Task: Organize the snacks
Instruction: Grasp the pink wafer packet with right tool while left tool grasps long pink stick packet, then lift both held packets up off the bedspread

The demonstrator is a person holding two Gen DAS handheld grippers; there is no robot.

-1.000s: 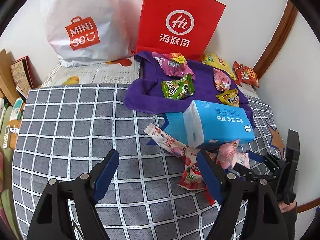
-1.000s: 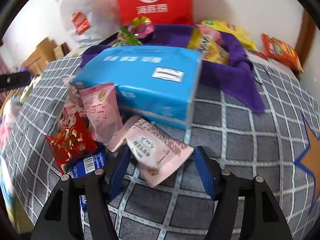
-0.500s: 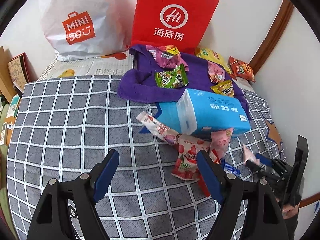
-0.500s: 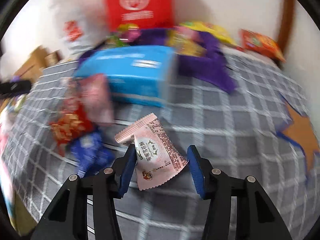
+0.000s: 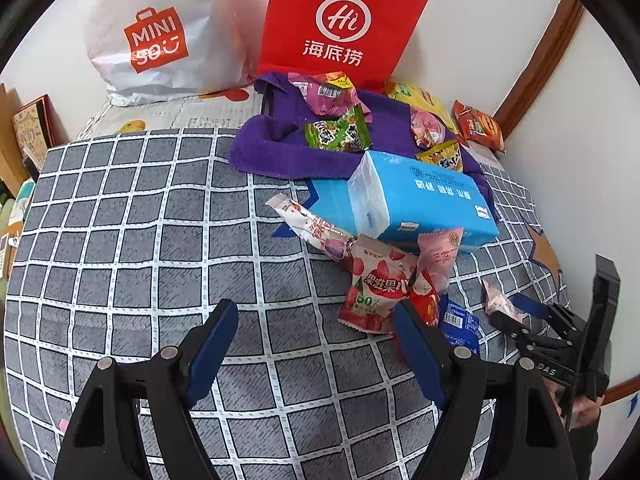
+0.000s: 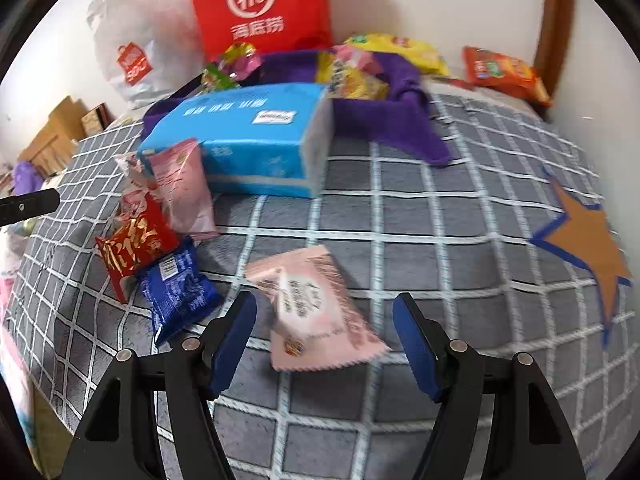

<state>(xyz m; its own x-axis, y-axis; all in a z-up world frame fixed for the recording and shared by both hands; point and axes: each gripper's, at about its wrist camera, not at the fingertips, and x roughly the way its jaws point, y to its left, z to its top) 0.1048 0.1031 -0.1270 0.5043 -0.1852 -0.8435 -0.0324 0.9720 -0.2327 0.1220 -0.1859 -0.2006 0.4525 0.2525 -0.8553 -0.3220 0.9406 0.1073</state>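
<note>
Between my right gripper's [image 6: 324,334] just-opened jaws lies a pink packet [image 6: 316,312], released; my left gripper [image 5: 316,344] hangs open, empty.

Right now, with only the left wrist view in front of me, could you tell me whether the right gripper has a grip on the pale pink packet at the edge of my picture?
Observer: No. In the right wrist view the pale pink packet sits between the open jaws of the right gripper, and neither pad touches it. The jaws have just been opening. The packet is blurred, so I cannot tell whether it has settled on the checked blanket.
Operator: Thank you. The dark blue packet is half hidden for me. How does it lie?
Observer: It lies flat and fully in view, touching the red packet. It is left of the pink one and apart from it.
</note>
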